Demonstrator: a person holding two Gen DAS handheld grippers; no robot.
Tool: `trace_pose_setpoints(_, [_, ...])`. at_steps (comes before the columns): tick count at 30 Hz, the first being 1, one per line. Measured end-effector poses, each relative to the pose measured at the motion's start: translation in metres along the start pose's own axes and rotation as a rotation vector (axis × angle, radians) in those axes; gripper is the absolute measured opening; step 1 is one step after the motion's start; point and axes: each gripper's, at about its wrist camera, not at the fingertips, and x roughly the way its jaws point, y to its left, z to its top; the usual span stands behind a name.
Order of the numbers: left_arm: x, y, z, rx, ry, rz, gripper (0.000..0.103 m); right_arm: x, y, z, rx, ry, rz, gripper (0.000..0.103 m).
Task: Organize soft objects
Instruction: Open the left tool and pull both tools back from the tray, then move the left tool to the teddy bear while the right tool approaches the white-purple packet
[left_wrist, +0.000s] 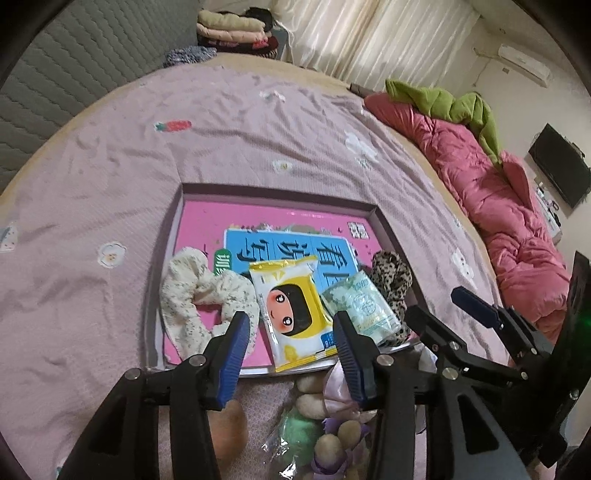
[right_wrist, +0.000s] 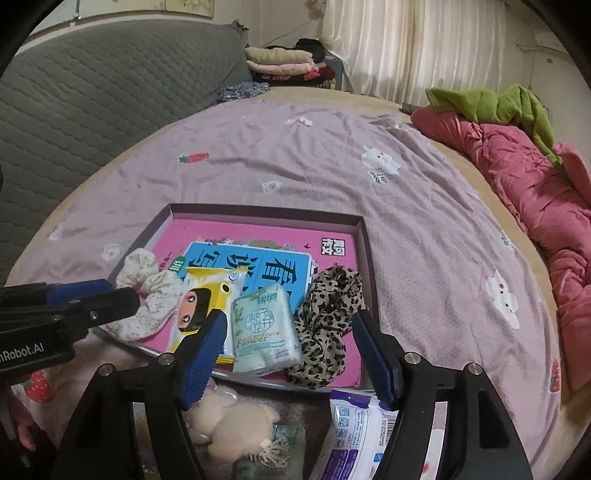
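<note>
Four soft items lie in the tray (right_wrist: 360, 225); several wait outside; the left gripper (left_wrist: 291, 354) and right gripper (right_wrist: 291, 354) gape empty.

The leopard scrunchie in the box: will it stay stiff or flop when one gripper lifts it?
The leopard scrunchie looks like gathered fabric, so it will probably sag and hang. It seems light. Its crumpled folds should give the fingers grip, so slipping is unlikely.

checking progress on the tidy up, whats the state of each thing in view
left gripper: open, empty
right gripper: open, empty
shallow pink-floored box: lidless, on bed
cream floral scrunchie: in box
yellow cartoon-face wipes pack: sealed, in box
pale green tissue pack: in box
leopard-print scrunchie: in box
</note>
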Motion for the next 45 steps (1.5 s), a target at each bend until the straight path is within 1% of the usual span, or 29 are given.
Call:
trace_pose_setpoints(2, [-0.005,0.0,0.0,0.0,-0.011,0.004,0.056,-0.005,0.0,0.001,0.001,-0.009,-0.002,0.072])
trace_pose_setpoints(5, [-0.013,-0.001,0.001,0.005,-0.034,0.02,0.057,-0.011,-0.002,0.002,0.009,-0.022,-0.003,0.072])
trace_pose_setpoints(8, [-0.018,0.0,0.001,-0.003,-0.037,0.027,0.058,-0.017,-0.003,0.003,0.014,-0.031,-0.005,0.072])
trace_pose_setpoints(11, [-0.023,0.0,0.0,-0.009,-0.042,0.047,0.061,-0.023,-0.003,0.003,0.017,-0.042,-0.007,0.073])
trace_pose_setpoints(18, [-0.028,-0.002,-0.008,-0.015,-0.021,0.055,0.061,-0.046,-0.005,0.002,0.033,-0.09,-0.014,0.073])
trace_pose_setpoints(22, [-0.035,-0.005,-0.012,-0.019,-0.023,0.047,0.061,-0.06,-0.007,0.001,0.044,-0.12,-0.015,0.073])
trace_pose_setpoints(28, [-0.043,-0.008,-0.019,-0.013,-0.022,0.069,0.061,-0.079,-0.009,-0.002,0.052,-0.151,-0.011,0.073])
trace_pose_setpoints(36, [-0.059,-0.013,-0.026,-0.003,-0.043,0.112,0.061,-0.098,-0.012,-0.009,0.057,-0.178,-0.016,0.073])
trace_pose_setpoints(40, [-0.069,-0.017,-0.029,0.01,-0.061,0.121,0.061,-0.107,-0.015,-0.013,0.064,-0.19,-0.017,0.073])
trace_pose_setpoints(45, [-0.074,-0.021,-0.034,0.016,-0.06,0.127,0.061,-0.117,-0.02,-0.02,0.065,-0.202,-0.017,0.073])
